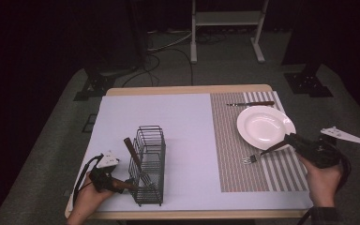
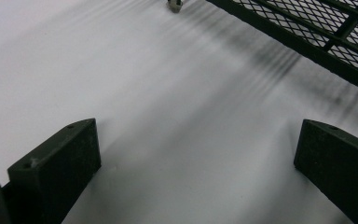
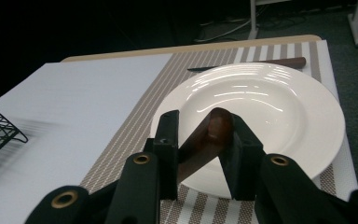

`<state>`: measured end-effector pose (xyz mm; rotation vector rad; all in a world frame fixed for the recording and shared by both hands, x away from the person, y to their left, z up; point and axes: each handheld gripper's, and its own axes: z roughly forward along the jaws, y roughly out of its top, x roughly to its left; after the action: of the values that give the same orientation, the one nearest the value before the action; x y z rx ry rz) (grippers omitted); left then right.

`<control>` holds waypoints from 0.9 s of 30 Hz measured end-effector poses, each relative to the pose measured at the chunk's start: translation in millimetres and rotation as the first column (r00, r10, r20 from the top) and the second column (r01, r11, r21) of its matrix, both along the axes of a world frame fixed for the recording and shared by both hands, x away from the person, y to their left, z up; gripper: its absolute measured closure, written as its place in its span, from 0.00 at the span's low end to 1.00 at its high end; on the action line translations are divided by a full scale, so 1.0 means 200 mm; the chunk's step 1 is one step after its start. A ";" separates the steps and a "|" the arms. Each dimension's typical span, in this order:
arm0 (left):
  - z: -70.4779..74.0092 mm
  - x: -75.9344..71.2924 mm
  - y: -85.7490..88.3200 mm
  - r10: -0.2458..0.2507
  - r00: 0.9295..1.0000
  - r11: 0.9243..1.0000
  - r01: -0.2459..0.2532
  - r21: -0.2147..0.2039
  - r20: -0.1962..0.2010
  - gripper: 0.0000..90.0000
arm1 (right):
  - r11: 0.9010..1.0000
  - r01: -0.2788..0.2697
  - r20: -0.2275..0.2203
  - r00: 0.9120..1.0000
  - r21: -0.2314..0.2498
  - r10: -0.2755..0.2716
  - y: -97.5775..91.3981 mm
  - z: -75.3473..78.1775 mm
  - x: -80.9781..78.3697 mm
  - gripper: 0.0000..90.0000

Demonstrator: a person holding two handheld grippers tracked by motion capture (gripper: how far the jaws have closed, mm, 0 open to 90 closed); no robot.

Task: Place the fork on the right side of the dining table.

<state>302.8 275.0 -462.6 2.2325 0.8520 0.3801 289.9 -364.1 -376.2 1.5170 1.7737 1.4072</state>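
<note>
The right hand-held gripper (image 1: 288, 139) sat at the near right rim of the white plate (image 1: 262, 125), its jaws around the brown wooden handle of a fork (image 1: 253, 158). In the right gripper view that handle (image 3: 204, 142) lay slanted between the two jaws, touching them, though whether they pressed on it could not be told. The fork's tines rested on the striped placemat (image 1: 243, 173) just in front of the plate, on its near left side. A knife (image 1: 251, 103) lay just behind the plate. Well to the plate's left stood a black wire caddy (image 1: 149, 164) with another wooden-handled utensil (image 1: 133, 157) leaning in it. The left hand-held gripper (image 1: 124, 185) rested beside the caddy's near left corner on the counter (image 1: 178, 117), its jaws wide apart with nothing between them.
</note>
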 end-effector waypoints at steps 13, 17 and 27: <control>0.00 0.00 0.00 0.002 1.000 1.000 -0.002 -0.003 0.000 0.00 | 0.999 0.042 -0.034 0.998 -0.017 -0.043 -0.05 -0.07 -0.01 0.69; 0.00 0.00 0.00 0.002 1.000 1.000 -0.002 -0.003 0.000 0.00 | 0.998 0.057 -0.044 0.997 -0.027 -0.059 -0.07 -0.09 -0.01 0.66; 0.00 0.00 0.00 0.002 1.000 1.000 -0.002 -0.003 0.001 0.00 | 0.995 0.090 -0.070 0.993 -0.052 -0.094 -0.10 -0.13 -0.02 0.63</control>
<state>302.7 274.8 -462.7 2.2289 0.8544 0.3805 285.2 -385.0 -402.8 1.6207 1.7430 1.2705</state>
